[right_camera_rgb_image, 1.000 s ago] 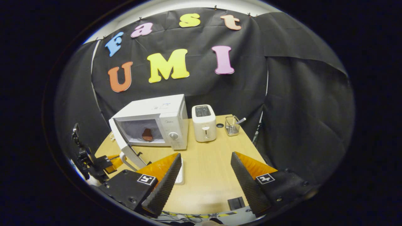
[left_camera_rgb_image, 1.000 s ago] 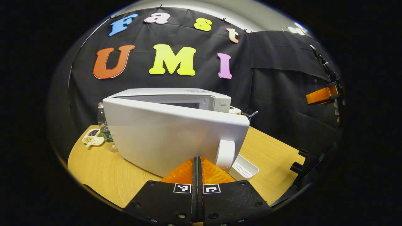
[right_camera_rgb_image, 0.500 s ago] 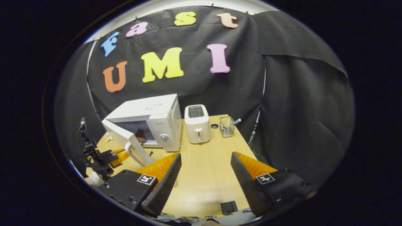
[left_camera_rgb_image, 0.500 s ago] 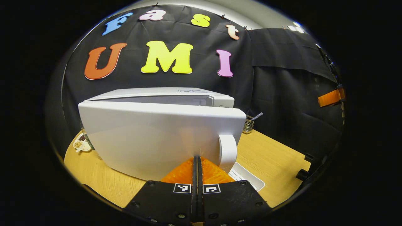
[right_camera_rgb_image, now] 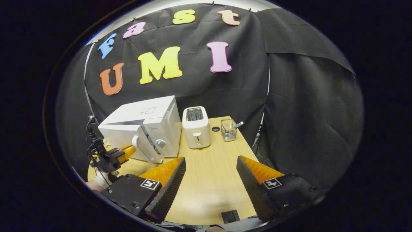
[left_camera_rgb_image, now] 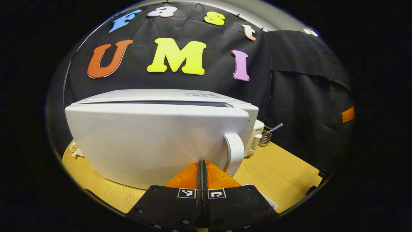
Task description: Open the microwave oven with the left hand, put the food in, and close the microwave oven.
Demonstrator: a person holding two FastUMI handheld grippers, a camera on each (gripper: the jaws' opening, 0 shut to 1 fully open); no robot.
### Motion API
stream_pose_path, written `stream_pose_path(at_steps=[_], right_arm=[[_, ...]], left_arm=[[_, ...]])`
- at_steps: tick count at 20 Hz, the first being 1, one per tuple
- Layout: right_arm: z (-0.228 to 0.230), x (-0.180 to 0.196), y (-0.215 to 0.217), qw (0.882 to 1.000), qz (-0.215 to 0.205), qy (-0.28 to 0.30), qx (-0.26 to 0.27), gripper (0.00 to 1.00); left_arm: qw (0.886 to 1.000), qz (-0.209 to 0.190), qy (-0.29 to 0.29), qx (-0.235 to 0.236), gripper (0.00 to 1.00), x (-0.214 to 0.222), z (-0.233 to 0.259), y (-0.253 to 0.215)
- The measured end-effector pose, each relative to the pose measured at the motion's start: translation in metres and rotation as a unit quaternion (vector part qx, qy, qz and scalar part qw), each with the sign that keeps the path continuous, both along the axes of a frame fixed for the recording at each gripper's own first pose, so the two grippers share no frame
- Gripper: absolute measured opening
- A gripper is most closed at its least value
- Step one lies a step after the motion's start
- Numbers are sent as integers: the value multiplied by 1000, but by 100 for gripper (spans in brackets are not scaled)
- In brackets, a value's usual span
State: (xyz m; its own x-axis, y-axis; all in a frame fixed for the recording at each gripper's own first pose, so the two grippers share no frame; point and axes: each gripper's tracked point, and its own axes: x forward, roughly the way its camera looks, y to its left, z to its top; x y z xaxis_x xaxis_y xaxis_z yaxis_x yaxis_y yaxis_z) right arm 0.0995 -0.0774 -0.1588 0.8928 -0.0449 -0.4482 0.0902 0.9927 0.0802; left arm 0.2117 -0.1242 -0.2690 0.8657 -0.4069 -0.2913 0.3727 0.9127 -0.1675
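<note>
My left gripper [left_camera_rgb_image: 201, 166], jaws pressed together and empty, pushes flat against the microwave door [left_camera_rgb_image: 154, 138] at frame centre, just left of its handle [left_camera_rgb_image: 234, 153]; the door is nearly shut. The tips could skid off sideways and leave it unlatched. My right gripper [right_camera_rgb_image: 209, 174] hangs wide open over the table [right_camera_rgb_image: 209, 180]. The small label on top is unreadable.
</note>
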Motion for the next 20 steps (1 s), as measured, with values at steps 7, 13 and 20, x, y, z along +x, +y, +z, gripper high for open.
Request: stream_pose_path(at_steps=[7,13,20], right_arm=[[-5,15,-7,1000,-1,7,4,100],[-10,21,-8,1000,2,12,9,100],[-12,27,2,1000,18,15,11,100]], left_arm=[[1000,26,7,11,0,17,-11,-13],[999,28,11,11,0,19,-15,-14],[998,53,20,16,0,26,-19,-14]])
